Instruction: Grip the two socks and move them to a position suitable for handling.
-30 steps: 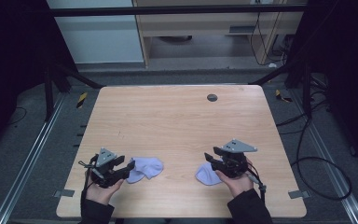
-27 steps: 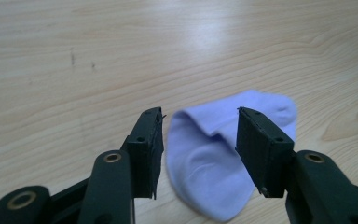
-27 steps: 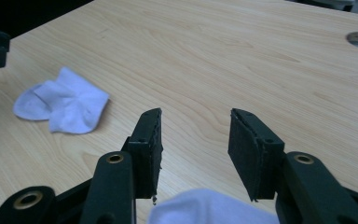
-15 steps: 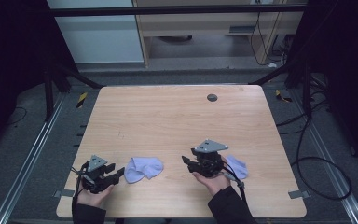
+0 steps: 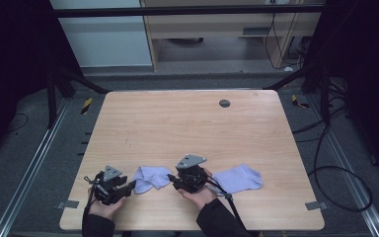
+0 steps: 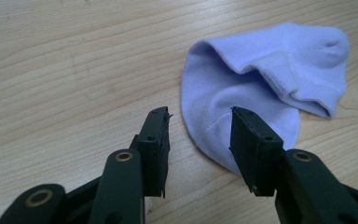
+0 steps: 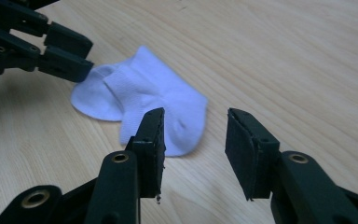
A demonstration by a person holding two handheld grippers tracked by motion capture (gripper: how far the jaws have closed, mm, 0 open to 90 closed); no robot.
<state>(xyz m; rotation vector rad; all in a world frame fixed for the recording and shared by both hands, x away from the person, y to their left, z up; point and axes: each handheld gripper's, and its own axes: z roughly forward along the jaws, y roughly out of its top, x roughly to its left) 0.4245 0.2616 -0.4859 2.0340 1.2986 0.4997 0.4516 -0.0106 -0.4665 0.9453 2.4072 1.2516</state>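
Two pale lilac socks lie near the table's front edge. The left sock (image 5: 150,177) (image 6: 261,79) (image 7: 144,100) is crumpled, and both grippers face it. My left gripper (image 5: 131,185) (image 6: 199,140) is at its left end; the jaws have just been closing but stand open, with the sock's rounded edge between them, untouched by the pads. My right gripper (image 5: 170,177) (image 7: 193,149) comes from the right; its jaws have also just been closing and stand open over bare wood, the sock's end just ahead of one jaw. The right sock (image 5: 239,178) lies flat behind it.
The wooden table (image 5: 187,128) has a small dark round cap (image 5: 224,103) at the back right. A cable (image 5: 227,197) trails from the right gripper over the front edge. The left gripper (image 7: 37,46) shows in the top left of the right gripper view.
My right hand has moved left, past the right sock, to the right end of the left sock. My left hand has sunk slightly. Neither sock has moved.
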